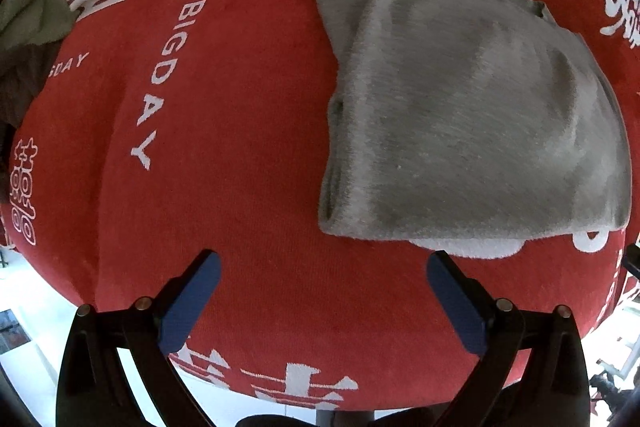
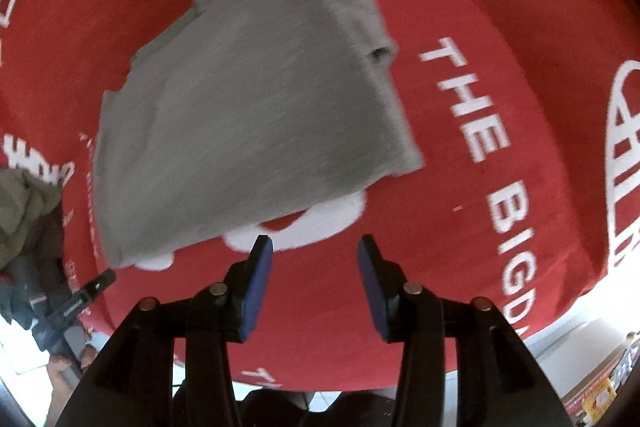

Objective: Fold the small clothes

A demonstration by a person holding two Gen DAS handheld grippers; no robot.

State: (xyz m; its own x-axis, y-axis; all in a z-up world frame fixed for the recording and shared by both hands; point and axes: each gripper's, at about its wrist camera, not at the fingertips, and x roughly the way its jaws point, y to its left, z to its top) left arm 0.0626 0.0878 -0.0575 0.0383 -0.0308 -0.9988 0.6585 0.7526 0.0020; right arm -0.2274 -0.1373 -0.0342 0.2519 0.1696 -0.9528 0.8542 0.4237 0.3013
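Observation:
A folded grey garment (image 1: 460, 107) lies flat on the red cloth with white lettering (image 1: 240, 127). My left gripper (image 1: 324, 263) is open and empty, above the cloth just in front of and left of the garment's near edge. In the right wrist view the same grey garment (image 2: 248, 115) lies ahead and to the left. My right gripper (image 2: 316, 247) is open and empty, just short of the garment's near edge. The other gripper's tip (image 2: 100, 283) shows at the lower left.
A pile of olive and dark clothes (image 1: 32, 11) lies at the cloth's far left, also in the right wrist view (image 2: 28, 211). The table's front edge (image 1: 280, 399) is close below the grippers, with white floor beyond.

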